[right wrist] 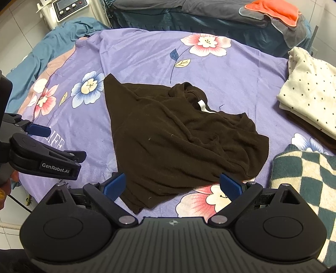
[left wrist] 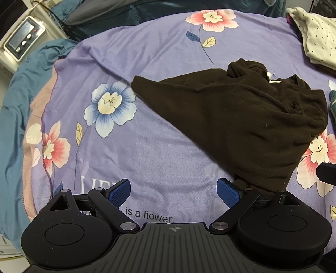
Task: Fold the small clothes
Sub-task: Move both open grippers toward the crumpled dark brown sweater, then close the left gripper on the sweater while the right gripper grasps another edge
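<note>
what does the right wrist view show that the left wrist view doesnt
Only the right wrist view shows the orange cloth on the grey bedding at the back, the checkered green and white knit at right, and the left gripper from the side.

Only the left wrist view shows the printed words "is a flower" and the left gripper's own open fingers.

Both show the dark brown garment lying crumpled on the purple floral sheet, the folded polka-dot cloth, and the white control box. The right gripper is open too.
</note>
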Available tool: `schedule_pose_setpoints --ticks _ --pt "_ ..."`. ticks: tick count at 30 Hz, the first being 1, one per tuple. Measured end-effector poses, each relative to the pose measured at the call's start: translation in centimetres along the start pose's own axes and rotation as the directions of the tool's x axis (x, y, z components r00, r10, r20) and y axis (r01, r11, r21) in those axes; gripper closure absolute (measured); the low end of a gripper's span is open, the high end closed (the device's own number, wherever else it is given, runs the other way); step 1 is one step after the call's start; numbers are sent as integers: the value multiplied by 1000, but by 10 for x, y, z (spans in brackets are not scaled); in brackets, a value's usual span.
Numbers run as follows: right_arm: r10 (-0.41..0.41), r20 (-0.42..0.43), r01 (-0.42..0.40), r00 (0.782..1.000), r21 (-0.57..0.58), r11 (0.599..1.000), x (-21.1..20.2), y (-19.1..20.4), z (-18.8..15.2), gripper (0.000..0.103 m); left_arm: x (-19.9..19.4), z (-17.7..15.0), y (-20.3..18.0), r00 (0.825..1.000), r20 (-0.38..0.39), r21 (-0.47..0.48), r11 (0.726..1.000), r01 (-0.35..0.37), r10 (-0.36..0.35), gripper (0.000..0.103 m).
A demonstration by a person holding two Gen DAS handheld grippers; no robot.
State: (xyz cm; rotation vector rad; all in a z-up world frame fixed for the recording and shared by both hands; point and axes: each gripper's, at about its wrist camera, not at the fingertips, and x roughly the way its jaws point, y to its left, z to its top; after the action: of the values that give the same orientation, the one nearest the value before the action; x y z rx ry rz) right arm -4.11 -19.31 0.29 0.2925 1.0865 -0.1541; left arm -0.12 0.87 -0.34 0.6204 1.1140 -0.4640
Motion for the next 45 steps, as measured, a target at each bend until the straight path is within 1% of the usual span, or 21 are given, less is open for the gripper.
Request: schedule_pose_setpoints --ticks 3,9,12,17,18,24,27,31,36,39,42,45 --pt "-6 6 6 1000 -4 1000 -1 0 -1 6 0 0 0 1000 2 6 1000 -10 10 0" --pt "1 -5 -1 1000 3 1000 0 1 -2 6 1 0 0 1000 -4 8 1000 -1 1 0" --pt "-12 -36 12 999 4 1000 0 2 -3 6 3 -1 0 1000 -3 7 1000 -2 2 0" --pt "-22 -36 22 999 11 1000 1 0 -4 6 7 -4 3 1000 -6 -6 1000 -1 1 0" --pt "-20 -25 20 999 12 1000 1 -1 -5 6 8 -4 3 1000 -7 -10 1000 0 -1 0" --pt "-43 -37 44 998 10 999 1 -2 -10 6 13 -10 6 1000 -7 -32 999 -1 0 0" --pt "-57 -19 57 998 8 998 1 -3 -13 6 14 -13 10 1000 19 -54 999 -2 3 0" --pt "-79 -3 79 997 14 997 0 -9 -16 6 19 -15 22 998 56 -102 994 47 -42 0" --pt "-75 30 72 997 78 994 -2 -26 -20 6 30 -8 42 990 74 -168 977 131 -120 0" --pt "-56 50 48 997 150 987 -2 -48 -13 6 44 9 57 981 89 -226 956 188 -172 0" --pt "-58 78 40 995 223 974 6 -79 8 7 68 33 70 974 84 -289 931 225 -210 0" --pt "-83 116 46 990 290 956 18 -113 39 8 95 58 77 968 74 -350 902 251 -241 0"
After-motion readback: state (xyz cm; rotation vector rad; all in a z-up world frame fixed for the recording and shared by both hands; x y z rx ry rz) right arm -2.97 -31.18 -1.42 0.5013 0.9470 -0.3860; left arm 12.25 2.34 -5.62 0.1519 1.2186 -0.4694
